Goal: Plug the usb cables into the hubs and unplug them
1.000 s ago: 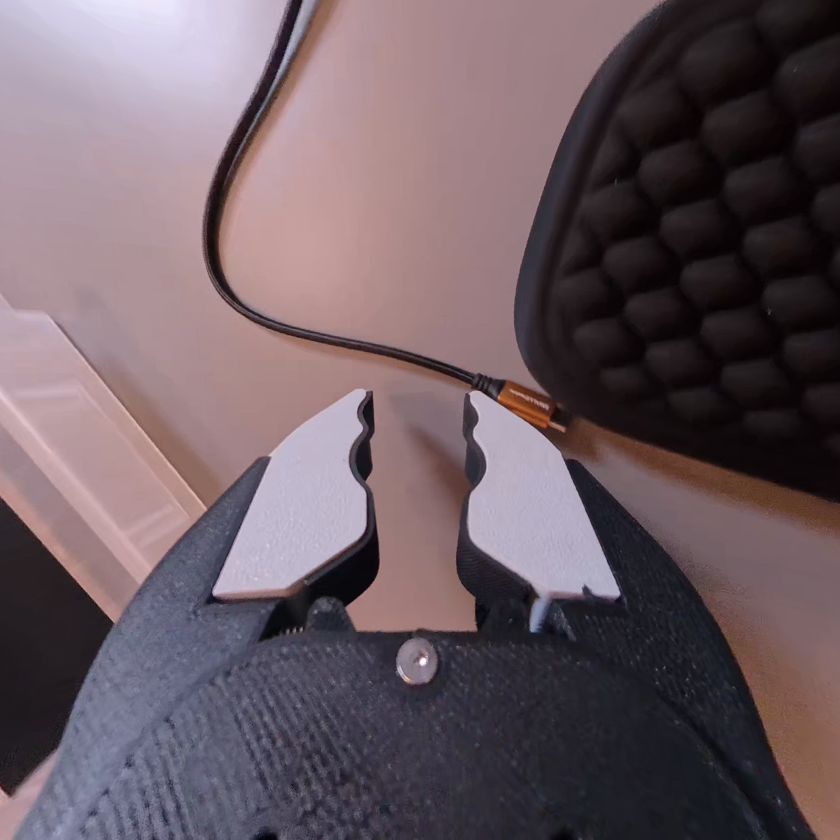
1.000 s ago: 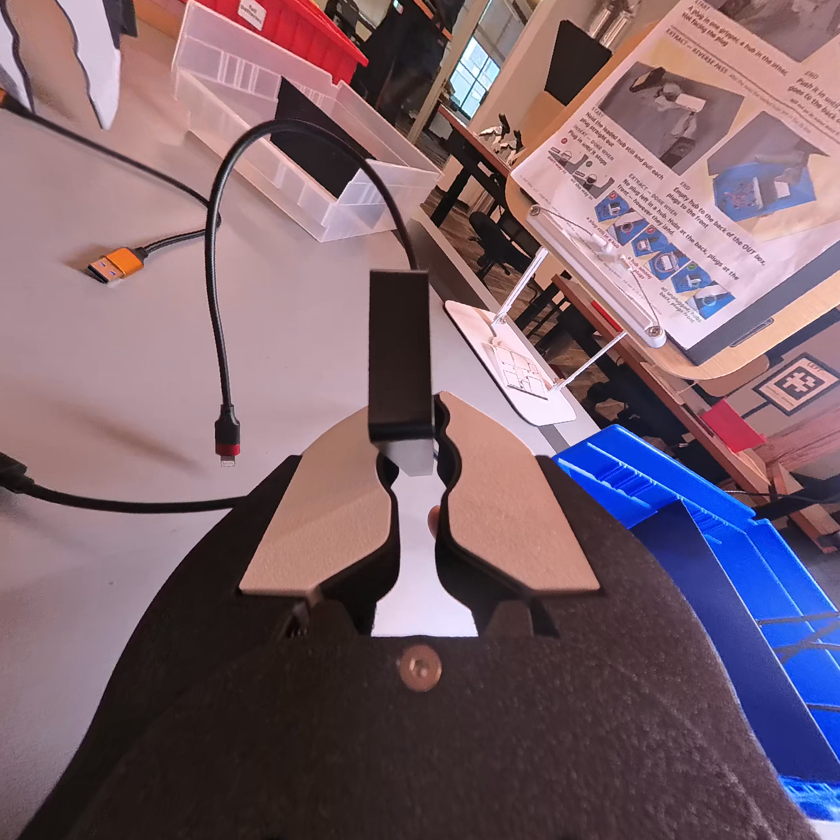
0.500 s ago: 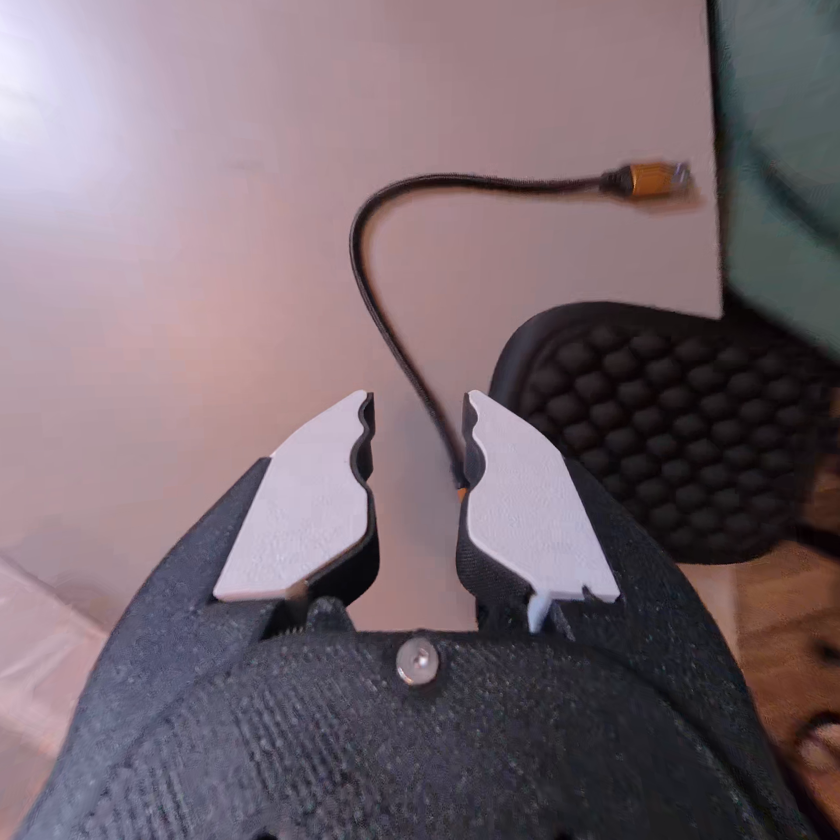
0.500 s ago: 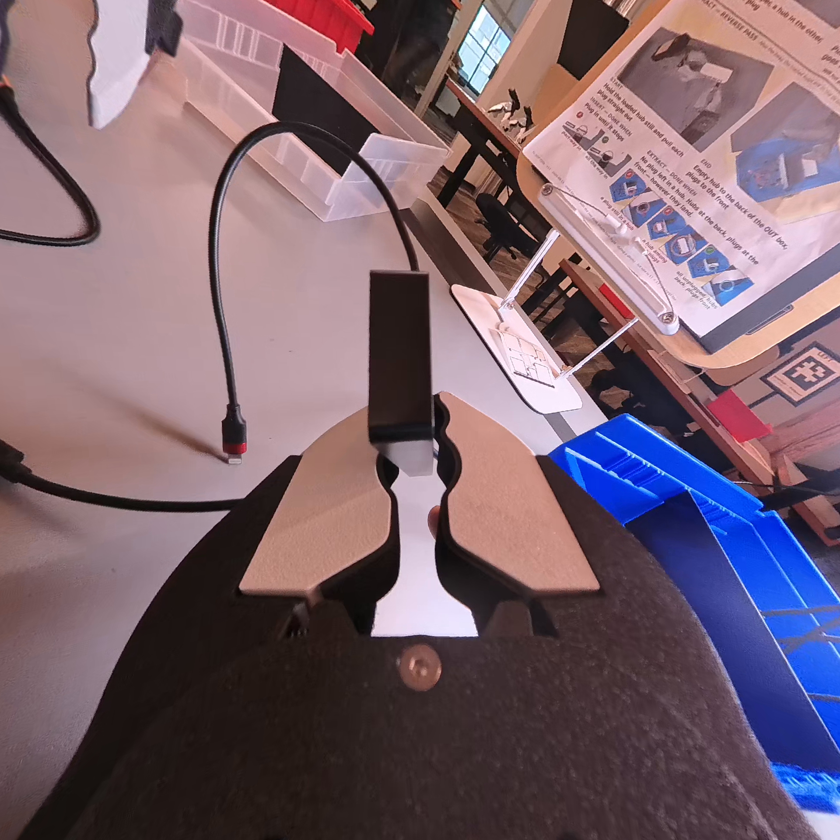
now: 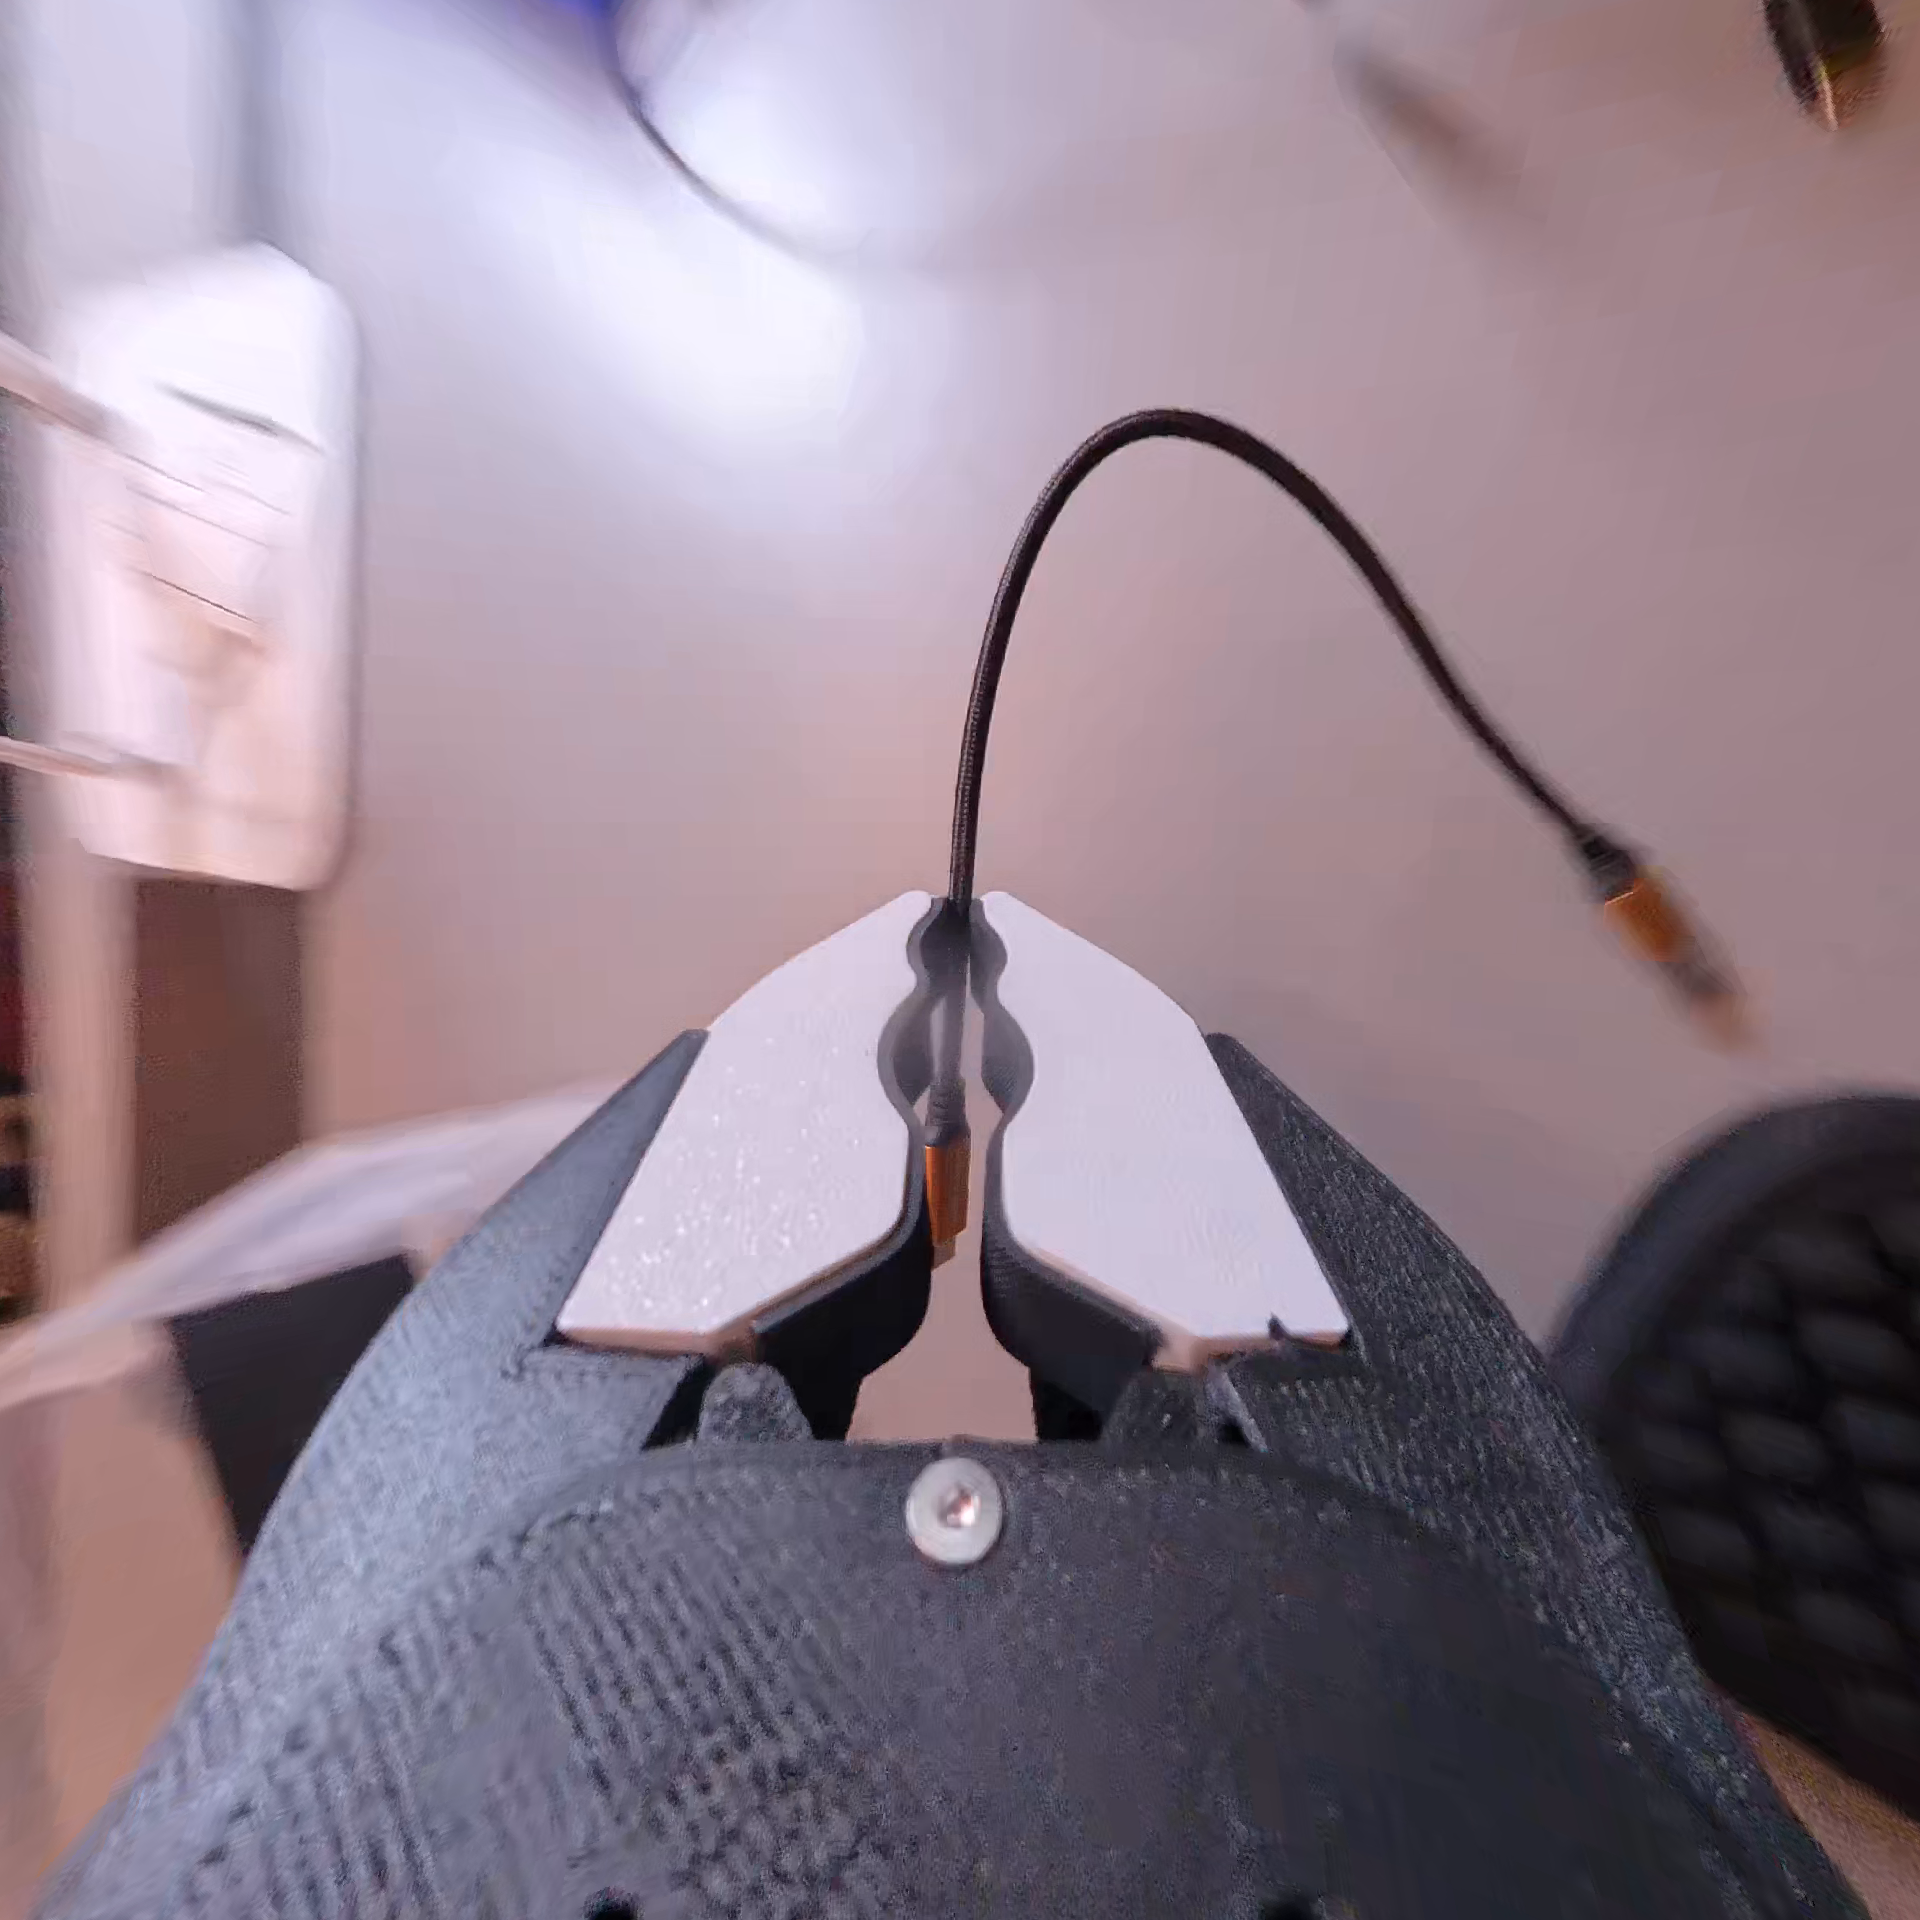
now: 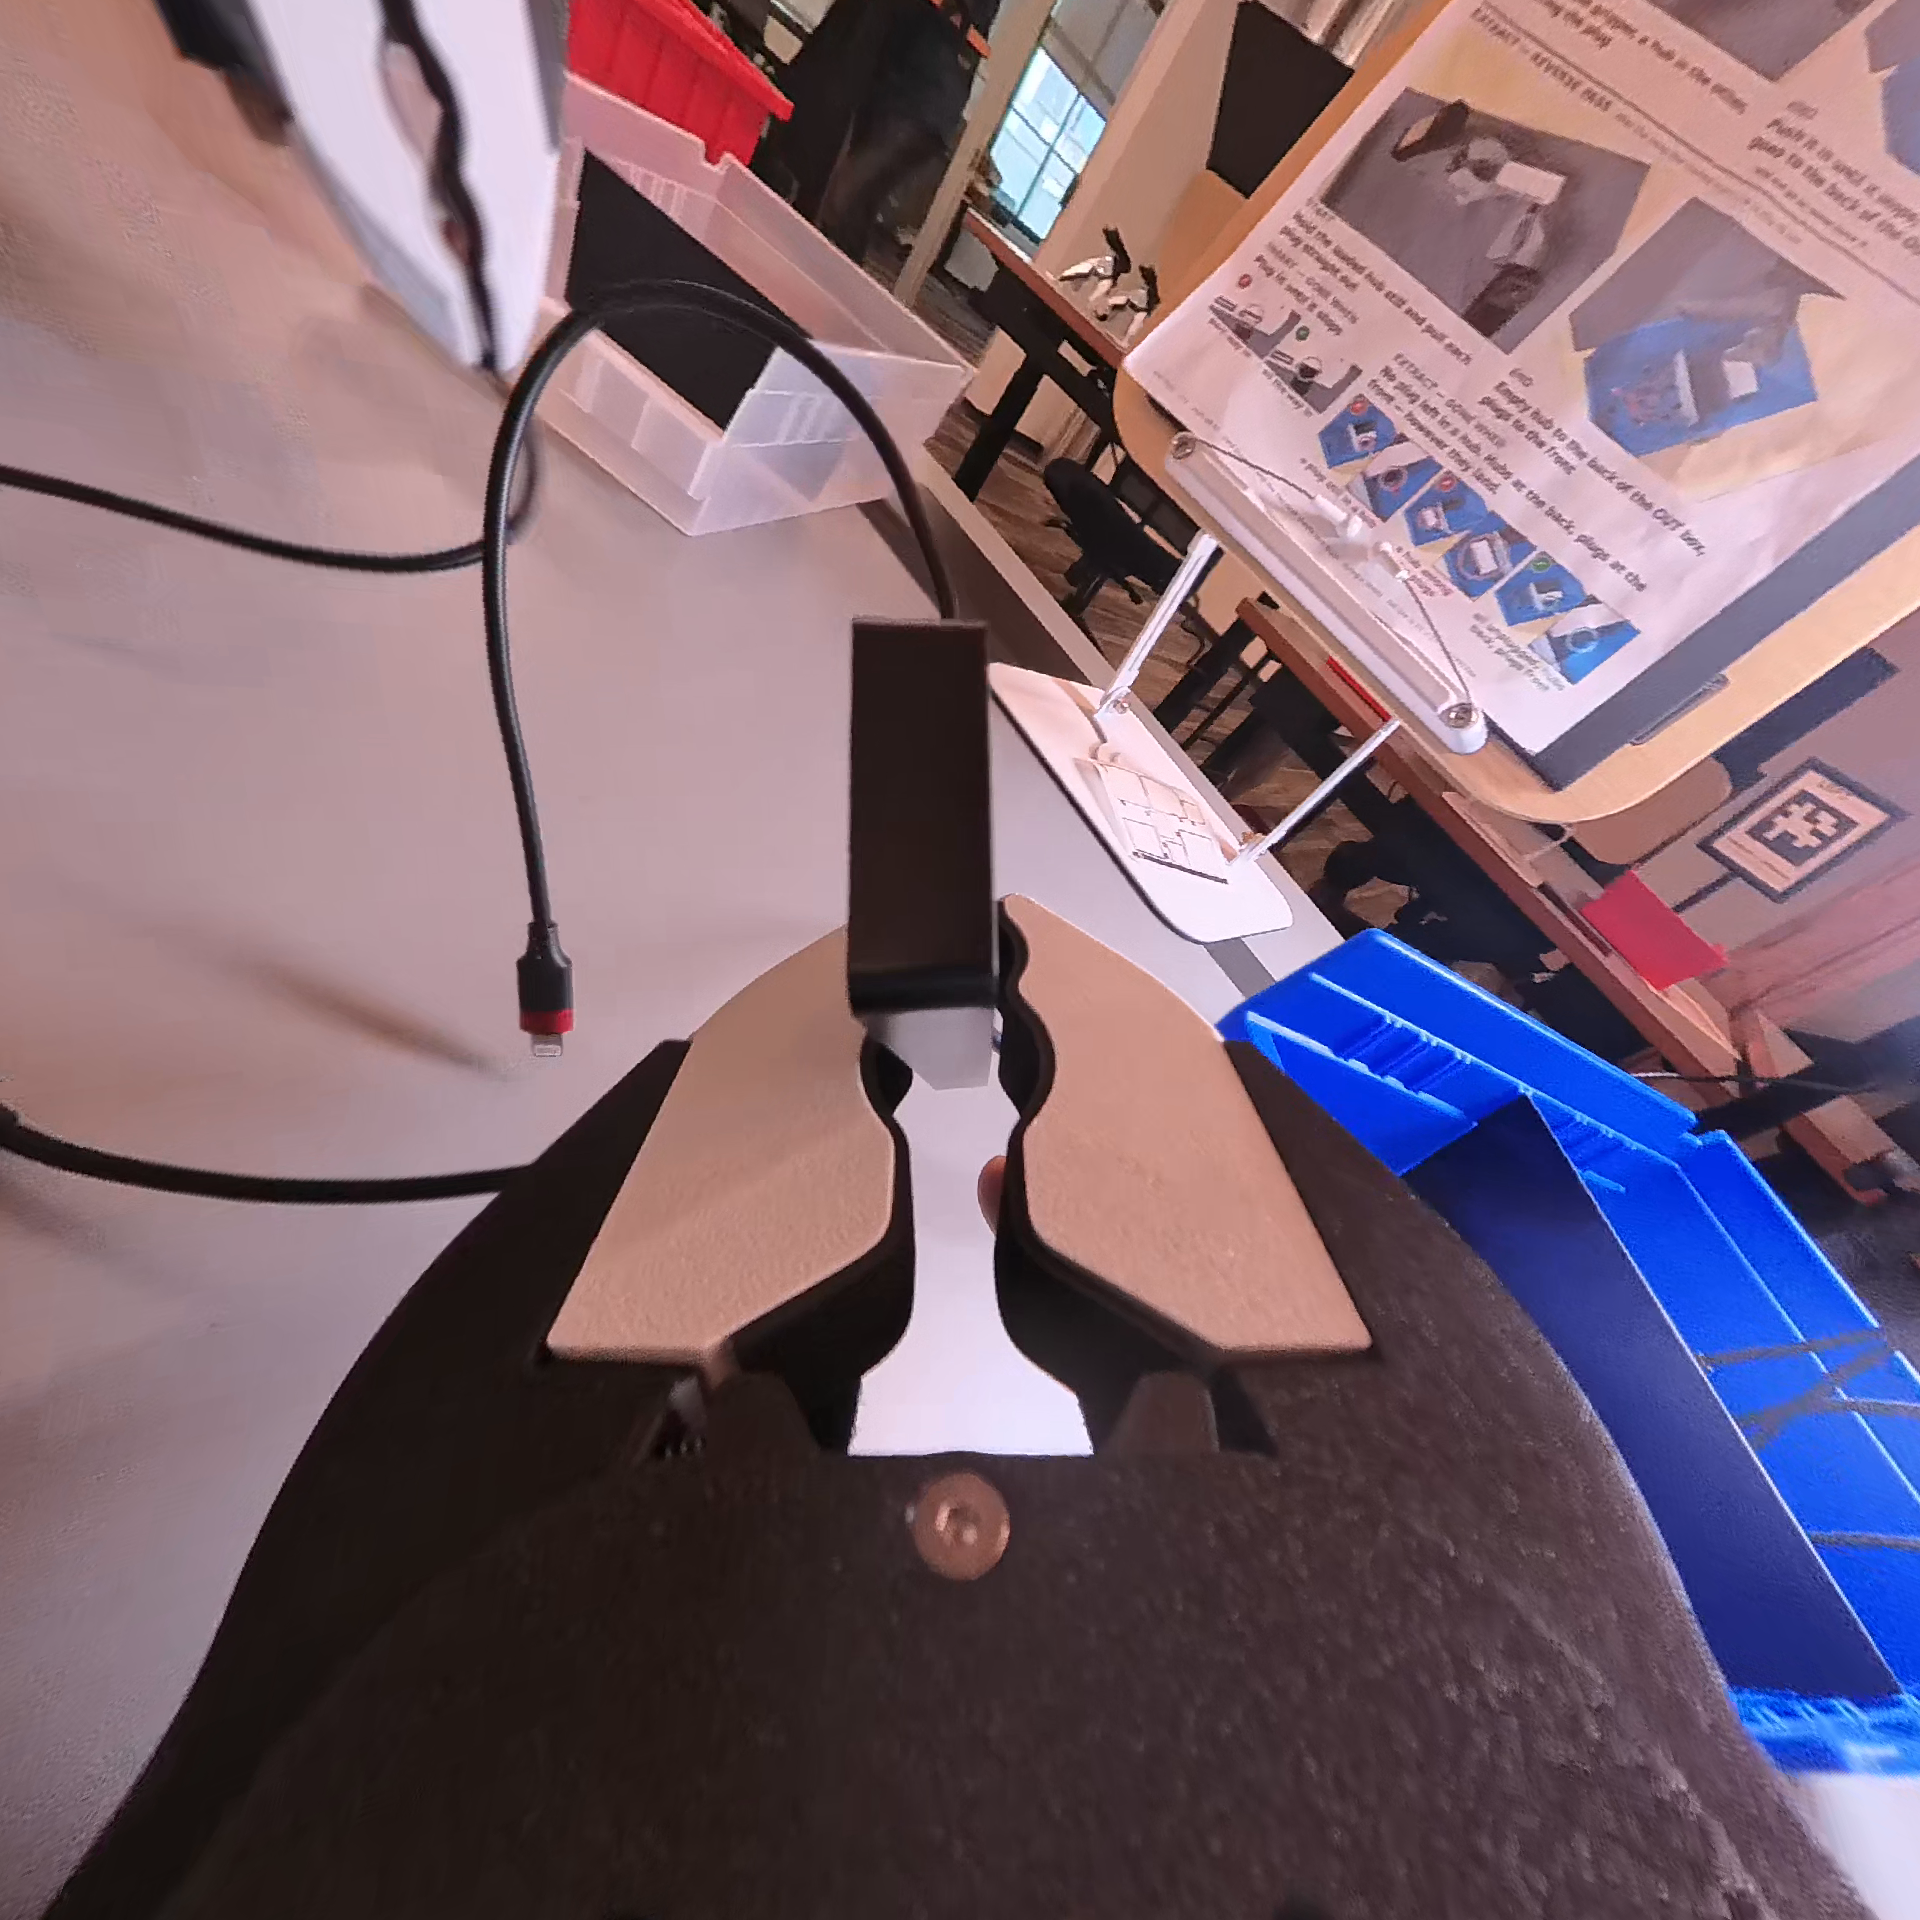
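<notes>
Left gripper (image 5: pixel 954 914) pinches the cable (image 5: pixel 1049 520); right gripper (image 6: pixel 930 935) clamps the hub (image 6: pixel 914 810), long axis pointing forward, near the table (image 6: pixel 260 779) edge.

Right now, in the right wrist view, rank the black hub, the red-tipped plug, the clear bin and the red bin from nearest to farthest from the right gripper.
1. Black hub: clamped in the right gripper, sticking up ahead.
2. Red-tipped plug: dangling just left of the fingers.
3. Clear bin: farther up the table, centre-left.
4. Red bin: behind the clear bin, at the top.
</notes>
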{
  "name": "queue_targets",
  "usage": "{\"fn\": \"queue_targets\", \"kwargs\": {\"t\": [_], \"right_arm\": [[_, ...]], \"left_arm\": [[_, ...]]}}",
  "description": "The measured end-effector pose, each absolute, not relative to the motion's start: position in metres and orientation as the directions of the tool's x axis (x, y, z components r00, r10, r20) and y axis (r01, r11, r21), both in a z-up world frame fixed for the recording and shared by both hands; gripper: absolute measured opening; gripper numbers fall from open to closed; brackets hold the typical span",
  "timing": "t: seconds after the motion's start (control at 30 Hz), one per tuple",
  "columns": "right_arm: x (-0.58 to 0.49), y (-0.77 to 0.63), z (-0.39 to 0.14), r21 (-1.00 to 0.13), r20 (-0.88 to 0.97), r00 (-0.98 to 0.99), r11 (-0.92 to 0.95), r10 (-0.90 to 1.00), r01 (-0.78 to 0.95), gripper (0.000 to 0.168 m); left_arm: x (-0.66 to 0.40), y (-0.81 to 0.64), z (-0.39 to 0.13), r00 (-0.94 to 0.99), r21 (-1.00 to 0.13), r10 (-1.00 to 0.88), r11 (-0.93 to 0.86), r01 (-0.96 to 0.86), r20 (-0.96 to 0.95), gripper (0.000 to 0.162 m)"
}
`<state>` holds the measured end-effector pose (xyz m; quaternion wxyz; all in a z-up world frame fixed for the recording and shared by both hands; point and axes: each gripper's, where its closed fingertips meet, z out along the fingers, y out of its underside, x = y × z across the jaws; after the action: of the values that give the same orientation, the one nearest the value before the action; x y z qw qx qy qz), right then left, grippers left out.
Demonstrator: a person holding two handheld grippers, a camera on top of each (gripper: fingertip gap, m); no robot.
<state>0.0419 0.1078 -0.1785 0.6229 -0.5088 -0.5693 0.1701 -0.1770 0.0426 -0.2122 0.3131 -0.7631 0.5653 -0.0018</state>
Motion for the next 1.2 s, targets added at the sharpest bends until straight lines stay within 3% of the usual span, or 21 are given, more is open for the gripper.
{"fn": "queue_targets", "kwargs": {"t": [0.1,0.17,0.23,0.33,0.5,0.6,0.73,0.87,1.0,1.03,1.07,1.2], "right_arm": [[0.046,0.112,-0.174,-0.842,0.520,0.328,0.408,0.789,0.354,0.012],[0.048,0.115,-0.173,-0.845,0.517,0.343,0.403,0.785,0.351,0.012],[0.049,0.116,-0.171,-0.847,0.514,0.355,0.399,0.781,0.350,0.012],[0.050,0.117,-0.171,-0.852,0.508,0.360,0.394,0.783,0.345,0.012],[0.049,0.117,-0.172,-0.862,0.489,0.355,0.381,0.797,0.334,0.012],[0.047,0.117,-0.175,-0.862,0.488,0.348,0.378,0.800,0.338,0.012],[0.048,0.119,-0.174,-0.862,0.488,0.362,0.374,0.795,0.342,0.012],[0.052,0.122,-0.171,-0.868,0.480,0.385,0.363,0.788,0.338,0.012],[0.054,0.122,-0.169,-0.872,0.474,0.393,0.360,0.788,0.331,0.012],[0.054,0.122,-0.168,-0.872,0.475,0.393,0.362,0.787,0.330,0.012],[0.054,0.122,-0.168,-0.872,0.476,0.393,0.363,0.787,0.328,0.012],[0.054,0.122,-0.167,-0.877,0.467,0.390,0.359,0.794,0.319,0.012]], "left_arm": [[-0.157,0.074,-0.148,0.389,-0.603,-0.762,0.002,-0.798,-0.518,0.004],[-0.139,0.071,-0.122,0.322,-0.615,-0.719,0.183,-0.767,-0.616,0.004],[-0.126,0.057,-0.125,0.226,-0.584,-0.716,0.301,-0.754,-0.661,0.004],[-0.122,0.024,-0.170,0.078,-0.577,-0.791,0.372,-0.727,-0.607,0.004],[-0.148,0.006,-0.202,0.205,-0.718,-0.917,0.115,-0.686,-0.342,0.027],[-0.141,0.022,-0.193,0.388,-0.798,-0.896,-0.066,-0.599,-0.216,0.021],[-0.090,0.040,-0.217,0.539,-0.821,-0.840,-0.348,-0.453,0.058,0.029],[-0.051,0.073,-0.260,0.642,-0.764,-0.763,-0.458,-0.454,0.076,0.053],[-0.042,0.086,-0.286,0.607,-0.660,-0.795,-0.444,-0.606,-0.022,0.045],[-0.038,0.080,-0.286,0.568,-0.643,-0.823,-0.435,-0.631,0.000,0.027],[-0.036,0.072,-0.287,0.510,-0.619,-0.860,-0.399,-0.677,-0.003,0.020],[-0.041,0.020,-0.287,0.120,-0.518,-0.993,-0.095,-0.850,-0.016,0.015]]}}
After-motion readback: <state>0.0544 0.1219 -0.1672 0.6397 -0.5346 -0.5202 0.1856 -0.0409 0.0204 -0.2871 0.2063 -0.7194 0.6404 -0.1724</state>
